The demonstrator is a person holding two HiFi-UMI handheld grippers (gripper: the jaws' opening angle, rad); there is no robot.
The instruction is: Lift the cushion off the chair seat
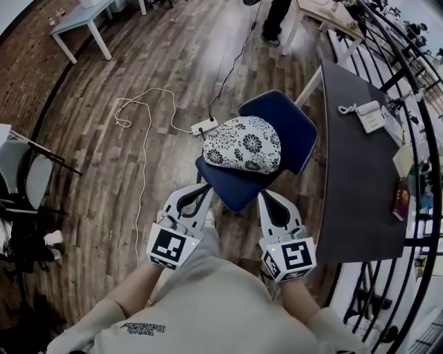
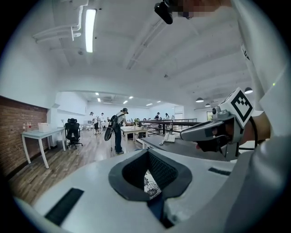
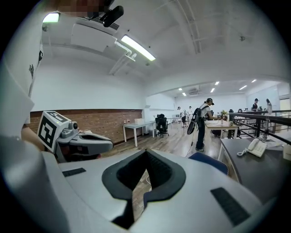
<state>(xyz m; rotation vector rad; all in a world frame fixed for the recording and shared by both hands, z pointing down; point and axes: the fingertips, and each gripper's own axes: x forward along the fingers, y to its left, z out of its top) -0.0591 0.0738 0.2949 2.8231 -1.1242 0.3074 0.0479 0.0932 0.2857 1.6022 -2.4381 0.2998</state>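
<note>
A black-and-white flowered cushion [image 1: 243, 144] lies on the seat of a blue chair [image 1: 296, 128] just ahead of me. My left gripper [image 1: 205, 188] and right gripper [image 1: 265, 196] are held side by side at the seat's near edge, short of the cushion, both shut and empty. In the left gripper view a strip of the cushion [image 2: 149, 182] shows through the hole in my left gripper [image 2: 148, 151], and the right gripper [image 2: 187, 134] is beside it. In the right gripper view the chair [image 3: 209, 162] lies past my right gripper [image 3: 146, 151], with the left gripper [image 3: 108, 144] alongside.
A dark table [image 1: 360, 180] with a white telephone [image 1: 370, 115] stands close on the right, a black railing [image 1: 408, 76] beyond it. A power strip [image 1: 205, 126] and white cable lie on the wood floor behind the chair. A person [image 1: 277, 17] stands farther off.
</note>
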